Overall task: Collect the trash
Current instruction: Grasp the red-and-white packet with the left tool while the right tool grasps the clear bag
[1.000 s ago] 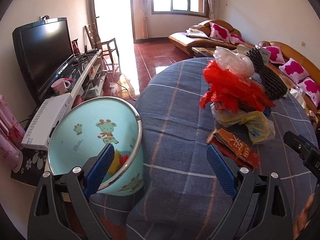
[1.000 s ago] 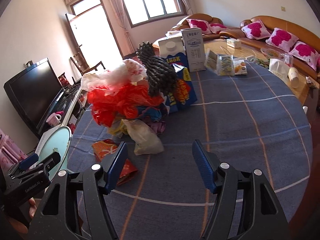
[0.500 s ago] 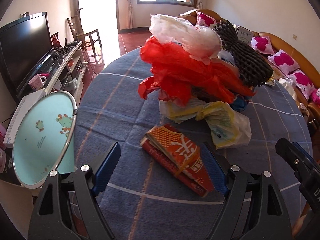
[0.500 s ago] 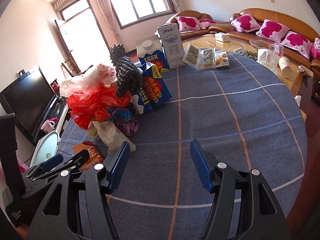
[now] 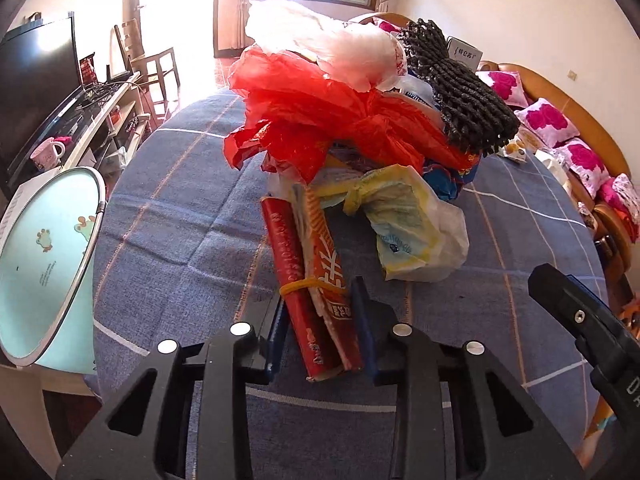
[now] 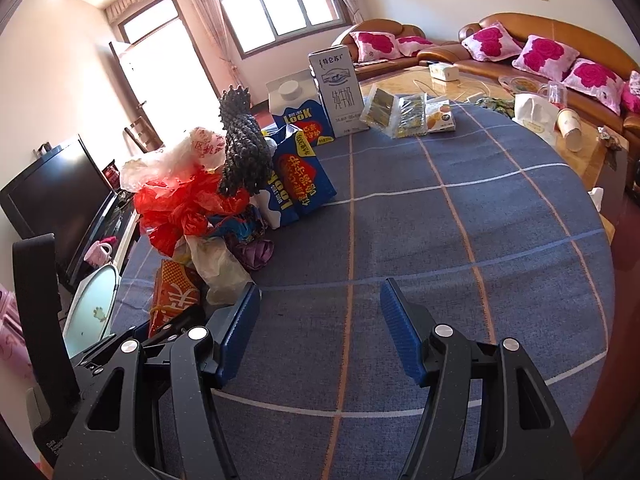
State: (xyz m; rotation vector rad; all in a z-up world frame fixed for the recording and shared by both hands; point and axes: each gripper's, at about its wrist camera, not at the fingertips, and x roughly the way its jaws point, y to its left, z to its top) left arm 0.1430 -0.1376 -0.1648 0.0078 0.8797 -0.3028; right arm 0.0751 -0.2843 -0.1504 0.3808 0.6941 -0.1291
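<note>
L gripper (image 5: 320, 332): jaws clamped on 1 red packet bundle (image 5: 310, 276) bound w/ a yellow rubber band, lying flat on the blue checked tablecloth (image 5: 180, 208) at the near edge of the trash heap. R gripper (image 6: 318, 330): jaws wide apart, nothing between, above bare cloth. Light blue bin (image 5: 44, 264), 1, just off the table's left edge, mouth tilted toward the table. Behind the bundle: 1 knotted yellow-white bag (image 5: 412, 224), then 1 red plastic bag (image 5: 320, 116), 1 white bag (image 5: 324, 52) on top, 1 black foam net (image 5: 460, 96). Farther: 3 cartons – 2 blue (image 6: 296, 184), 1 white (image 6: 338, 92). Beyond, 1 TV (image 5: 32, 80), 1 pink mug (image 5: 46, 152).
</note>
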